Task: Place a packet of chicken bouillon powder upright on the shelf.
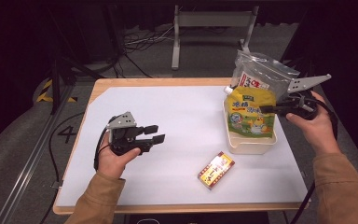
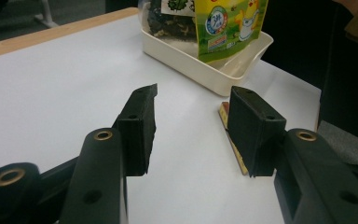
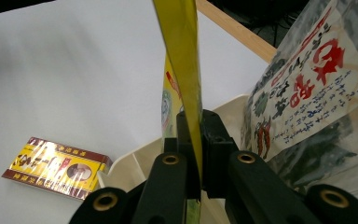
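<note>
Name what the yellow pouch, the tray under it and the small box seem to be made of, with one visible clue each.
Yellow pouch: likely flexible plastic film, glossy; its edge pinches flat in the right tongs.
Tray: probably rigid plastic, cream, smooth with a rounded rim.
Small box: seemingly printed card under clear wrap; glare shows on its top in the right gripper view.

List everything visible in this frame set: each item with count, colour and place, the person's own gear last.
pouch: 1, yellow, upright in the tub, right gripper shut on its edge
clear bag: 1, transparent with red-and-white label, behind the pouch
tub: 1, cream, right side of the table
box: 1, yellow and dark red, flat on the table in front of the tub
table: 1, white top, wood edge
left gripper: 1, black, open, above the table's left part
right gripper: 1, black, at the pouch
hands: 2, tan sleeves
</note>
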